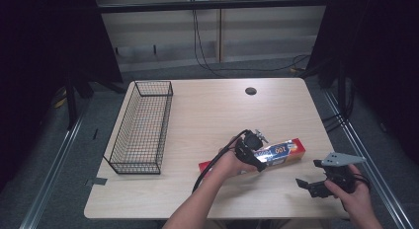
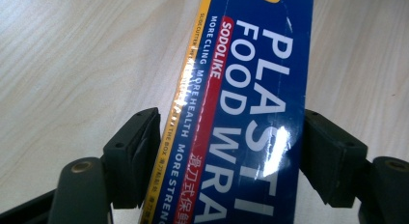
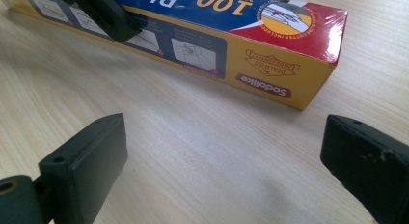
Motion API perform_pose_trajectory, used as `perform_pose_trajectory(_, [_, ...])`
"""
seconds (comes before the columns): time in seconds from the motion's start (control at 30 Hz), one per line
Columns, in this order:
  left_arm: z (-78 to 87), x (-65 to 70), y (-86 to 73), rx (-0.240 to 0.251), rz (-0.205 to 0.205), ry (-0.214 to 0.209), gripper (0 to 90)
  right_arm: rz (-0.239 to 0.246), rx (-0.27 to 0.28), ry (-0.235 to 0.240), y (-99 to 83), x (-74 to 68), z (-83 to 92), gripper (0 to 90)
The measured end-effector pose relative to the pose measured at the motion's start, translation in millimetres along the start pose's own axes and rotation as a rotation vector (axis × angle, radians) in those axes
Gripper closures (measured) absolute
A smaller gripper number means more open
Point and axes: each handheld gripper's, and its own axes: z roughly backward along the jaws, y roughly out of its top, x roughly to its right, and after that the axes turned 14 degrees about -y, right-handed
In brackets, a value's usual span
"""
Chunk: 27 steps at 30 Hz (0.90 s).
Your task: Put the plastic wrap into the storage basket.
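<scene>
The left hand-held gripper (image 2: 226,151) straddles the plastic wrap box (image 1: 276,152), which lies flat on the bench (image 1: 207,115) with its long axis running from the near left up toward the far right; both pads sit against the box's long sides, so it is gripped across its width. The right hand-held gripper (image 3: 222,161) hovers just off the box's red end with jaws spread wide and holding nothing, close to the bench's near right edge. Bare wood lies beyond the left gripper, and the wire basket (image 1: 141,128) stands well apart at the left edge.

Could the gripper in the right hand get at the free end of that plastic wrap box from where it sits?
Probably yes: the right gripper stands open, with bare table between it and the box.
</scene>
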Motion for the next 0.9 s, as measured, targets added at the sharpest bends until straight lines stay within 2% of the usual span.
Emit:
perform_pose_trajectory(0.03, [0.2,-0.5,0.5,-0.013,-0.015,0.004,31.6,0.0,0.003,-0.001,0.2,0.0,0.0,2.3])
perform_pose_trajectory(0.2, [0.3,0.8,2.6,-0.029,-0.015,0.006,35.9,0.0,0.003,0.001,0.1,0.3,-0.3,2.3])
perform_pose_trajectory(0.23, [0.5,1.3,3.1,-0.034,-0.008,0.009,36.7,0.002,0.005,0.001,0.1,0.4,-0.4,2.3])
perform_pose_trajectory(0.27, [1.8,2.4,3.7,-0.048,0.017,0.005,37.3,0.003,0.005,0.0,0.1,0.5,-0.1,2.3])
perform_pose_trajectory(0.3, [2.8,2.2,3.9,-0.06,0.01,0.005,38.3,-0.004,0.004,0.001,0.3,0.6,0.4,2.3])
perform_pose_trajectory(0.33, [3.4,3.4,3.9,-0.059,0.032,-0.006,38.9,-0.002,0.009,0.002,0.2,1.1,0.2,2.3])
perform_pose_trajectory(0.37, [4.9,2.8,4.3,-0.073,0.035,-0.006,39.4,-0.005,0.01,0.001,0.0,1.5,0.5,2.3])
perform_pose_trajectory(0.47, [10.0,3.1,4.6,-0.07,0.098,-0.01,41.5,-0.004,0.009,0.002,0.0,1.7,0.4,2.3])
perform_pose_trajectory(0.53, [14.4,1.4,4.4,-0.071,0.121,-0.006,41.9,-0.006,0.012,0.002,0.4,1.7,0.9,2.3])
perform_pose_trajectory(0.6, [18.4,1.5,4.4,-0.071,0.115,0.006,42.2,-0.004,0.018,0.003,0.8,1.8,1.4,2.3])
perform_pose_trajectory(0.73, [27.7,0.4,5.2,-0.062,0.143,0.014,42.4,-0.013,0.017,0.0,1.0,1.9,2.1,2.3])
perform_pose_trajectory(0.77, [31.4,-0.3,5.4,-0.06,0.161,0.015,42.4,-0.012,0.017,-0.001,0.9,2.1,2.0,2.3])
perform_pose_trajectory(0.9, [41.0,-2.7,5.2,-0.047,0.183,0.035,42.4,-0.011,0.02,0.0,1.2,1.8,2.1,2.3])
